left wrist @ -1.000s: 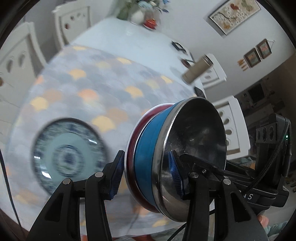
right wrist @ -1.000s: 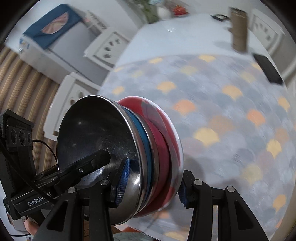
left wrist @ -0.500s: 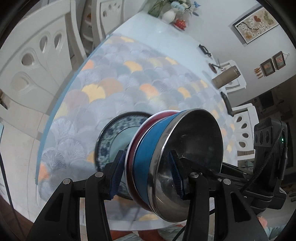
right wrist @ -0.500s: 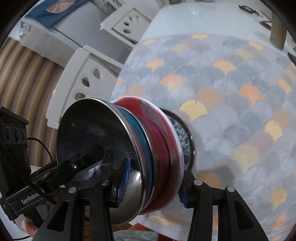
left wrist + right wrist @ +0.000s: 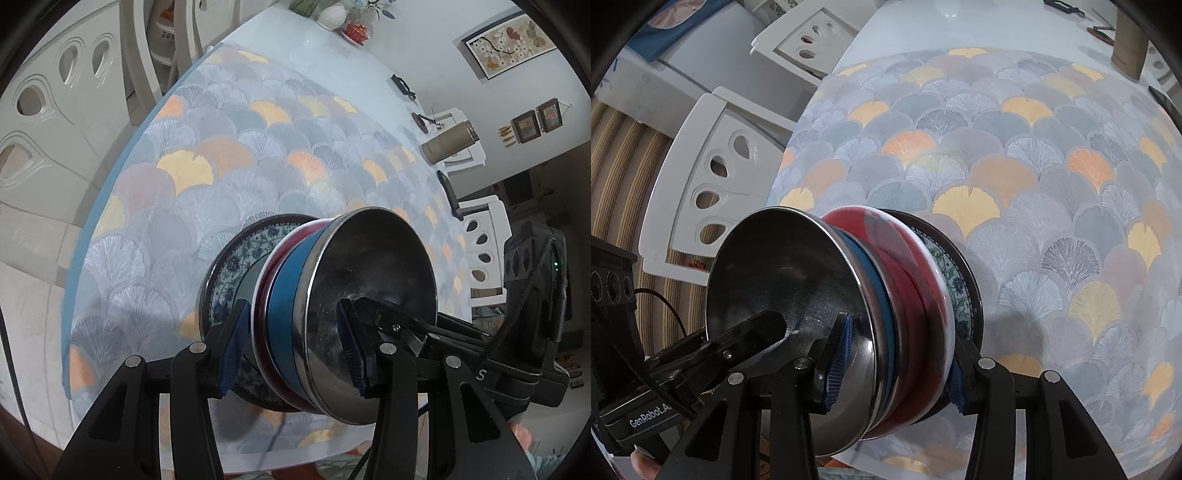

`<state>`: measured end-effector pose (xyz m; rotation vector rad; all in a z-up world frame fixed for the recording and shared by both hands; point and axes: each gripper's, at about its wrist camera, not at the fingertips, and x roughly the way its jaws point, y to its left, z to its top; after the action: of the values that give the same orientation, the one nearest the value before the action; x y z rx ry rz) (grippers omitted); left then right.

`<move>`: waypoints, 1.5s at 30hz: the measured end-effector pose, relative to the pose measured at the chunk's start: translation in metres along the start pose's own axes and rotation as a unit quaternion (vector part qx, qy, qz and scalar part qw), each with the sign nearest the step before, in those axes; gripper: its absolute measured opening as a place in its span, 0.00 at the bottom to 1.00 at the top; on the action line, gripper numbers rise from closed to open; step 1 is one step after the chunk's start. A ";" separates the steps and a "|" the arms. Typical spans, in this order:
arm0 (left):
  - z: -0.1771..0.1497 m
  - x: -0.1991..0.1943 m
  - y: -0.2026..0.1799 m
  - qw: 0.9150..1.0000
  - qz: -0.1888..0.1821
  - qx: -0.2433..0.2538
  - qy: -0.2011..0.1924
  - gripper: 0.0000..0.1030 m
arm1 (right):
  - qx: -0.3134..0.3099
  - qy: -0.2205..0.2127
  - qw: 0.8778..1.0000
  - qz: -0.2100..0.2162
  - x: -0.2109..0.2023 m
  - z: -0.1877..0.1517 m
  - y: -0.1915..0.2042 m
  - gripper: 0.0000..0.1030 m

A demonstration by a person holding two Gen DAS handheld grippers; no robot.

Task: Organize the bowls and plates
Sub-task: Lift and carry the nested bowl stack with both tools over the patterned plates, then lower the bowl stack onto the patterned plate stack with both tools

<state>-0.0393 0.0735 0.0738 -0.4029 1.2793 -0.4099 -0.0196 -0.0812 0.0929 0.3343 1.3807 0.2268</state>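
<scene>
Both grippers clamp one nested stack of bowls: the left gripper (image 5: 291, 347) and right gripper (image 5: 899, 363) each pinch it, one finger inside the steel bowl (image 5: 373, 295), the other under the red bowl (image 5: 916, 295); a blue bowl (image 5: 282, 306) sits between. The stack lies on, or just above, the patterned plate (image 5: 236, 258) at the near edge of the tablecloth (image 5: 1015, 184); contact cannot be confirmed. Judged nearly complete: release remains. The stack hides most of the plate, and the far table items are small or cut off.
</scene>
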 end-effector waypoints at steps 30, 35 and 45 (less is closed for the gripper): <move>0.000 -0.103 -0.070 0.975 0.036 0.159 -0.152 0.45 | -0.047 -0.152 0.982 -0.098 -0.103 -0.053 0.047 0.61; -0.009 -0.098 -0.068 0.976 0.042 0.157 -0.143 0.45 | -0.045 -0.137 0.984 -0.108 -0.098 -0.061 0.040 0.62; -0.020 -0.086 -0.062 0.980 0.048 0.143 -0.126 0.45 | -0.042 -0.128 0.984 -0.116 -0.093 -0.069 0.039 0.62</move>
<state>-0.0828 0.0627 0.1712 -0.1416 0.9724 -0.4388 -0.1022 -0.0706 0.1818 0.1250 1.1395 0.0472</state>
